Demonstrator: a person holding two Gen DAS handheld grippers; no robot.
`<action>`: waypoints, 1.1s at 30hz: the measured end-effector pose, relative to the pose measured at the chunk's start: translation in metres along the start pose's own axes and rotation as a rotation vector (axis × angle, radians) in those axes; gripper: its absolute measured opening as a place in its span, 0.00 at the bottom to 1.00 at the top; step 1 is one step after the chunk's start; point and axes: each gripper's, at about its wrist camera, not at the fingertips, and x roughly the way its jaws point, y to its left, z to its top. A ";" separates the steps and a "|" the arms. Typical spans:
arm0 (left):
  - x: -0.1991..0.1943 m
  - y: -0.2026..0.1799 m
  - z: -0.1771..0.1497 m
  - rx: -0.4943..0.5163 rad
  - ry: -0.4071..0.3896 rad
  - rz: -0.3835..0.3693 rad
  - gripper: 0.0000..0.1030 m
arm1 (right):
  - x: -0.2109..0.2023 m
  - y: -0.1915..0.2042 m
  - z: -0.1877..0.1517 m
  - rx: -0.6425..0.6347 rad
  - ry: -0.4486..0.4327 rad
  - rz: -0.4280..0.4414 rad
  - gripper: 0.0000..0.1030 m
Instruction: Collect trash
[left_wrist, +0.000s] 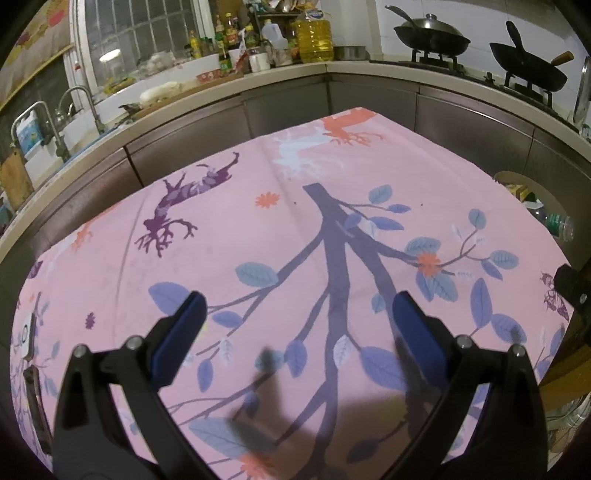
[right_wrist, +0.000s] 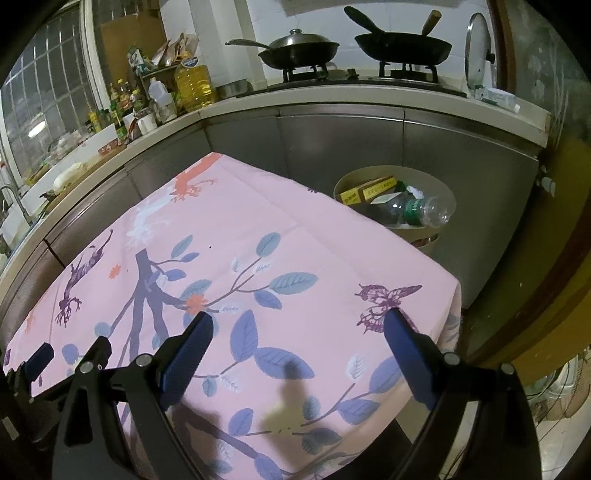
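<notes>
A round beige bin (right_wrist: 448, 195) stands past the table's far right edge, holding a clear plastic bottle (right_wrist: 417, 212), a yellow box (right_wrist: 367, 190) and other trash; its rim (left_wrist: 543, 192) also shows at the right of the left wrist view. My left gripper (left_wrist: 301, 308) hovers open over the pink leaf-print tablecloth (left_wrist: 258, 229), nothing between its blue pads. My right gripper (right_wrist: 299, 326) is open too, above the cloth (right_wrist: 295, 236) near the right edge. The left gripper's finger (right_wrist: 38, 356) shows at the lower left of the right wrist view. No loose trash shows on the cloth.
A grey counter (left_wrist: 280, 75) wraps behind the table, with sink taps (left_wrist: 79, 107), bottles, a large oil jug (right_wrist: 194, 86) and two woks (right_wrist: 402, 46) on a stove. A small white and black device (left_wrist: 27, 334) lies at the table's left edge.
</notes>
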 end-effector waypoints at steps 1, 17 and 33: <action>0.000 -0.001 0.000 0.000 0.002 0.001 0.94 | 0.000 -0.001 0.000 0.002 -0.001 -0.001 0.87; 0.002 -0.011 -0.003 0.023 0.016 -0.009 0.94 | -0.003 -0.017 0.010 0.049 -0.032 -0.027 0.87; 0.002 -0.017 -0.005 0.033 0.017 -0.011 0.94 | -0.005 -0.017 0.010 0.050 -0.038 -0.025 0.87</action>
